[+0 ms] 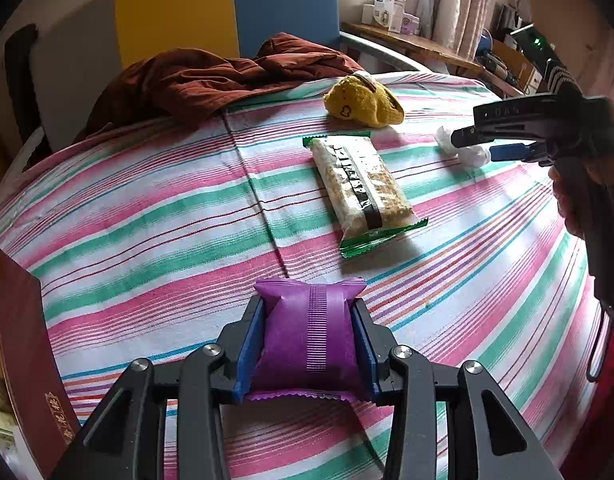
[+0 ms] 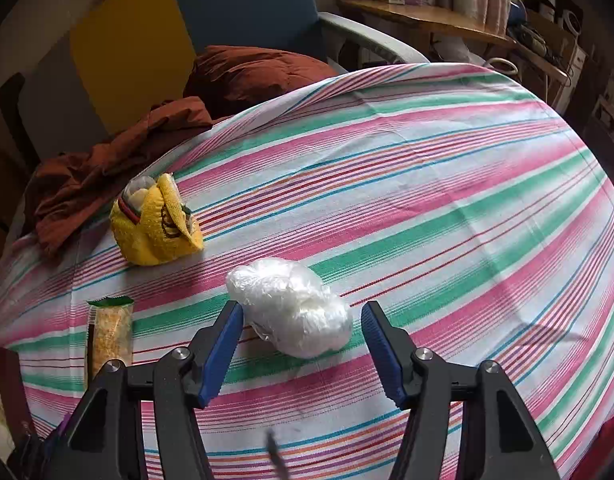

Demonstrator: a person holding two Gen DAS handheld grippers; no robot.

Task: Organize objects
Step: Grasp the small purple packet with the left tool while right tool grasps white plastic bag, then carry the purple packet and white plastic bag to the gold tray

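Note:
A purple snack packet (image 1: 307, 340) sits squeezed between the blue pads of my left gripper (image 1: 309, 308), which is shut on it just above the striped cloth (image 1: 147, 220). My right gripper (image 2: 303, 307) stands open around a crumpled white plastic bundle (image 2: 295, 300) lying on the cloth; the bundle is close to the left pad and apart from the right one. From the left wrist view, the right gripper (image 1: 473, 146) hovers over the same bundle (image 1: 475, 159) at the far right. A green-wrapped cereal bar (image 1: 363, 188) lies between the two grippers.
A yellow knitted pouch (image 1: 363, 100) with things inside stands beyond the bar. A rust-brown garment (image 1: 211, 76) is heaped at the far edge. A dark red box (image 1: 27, 344) leans at the near left. A person's hand (image 1: 571, 204) holds the right gripper.

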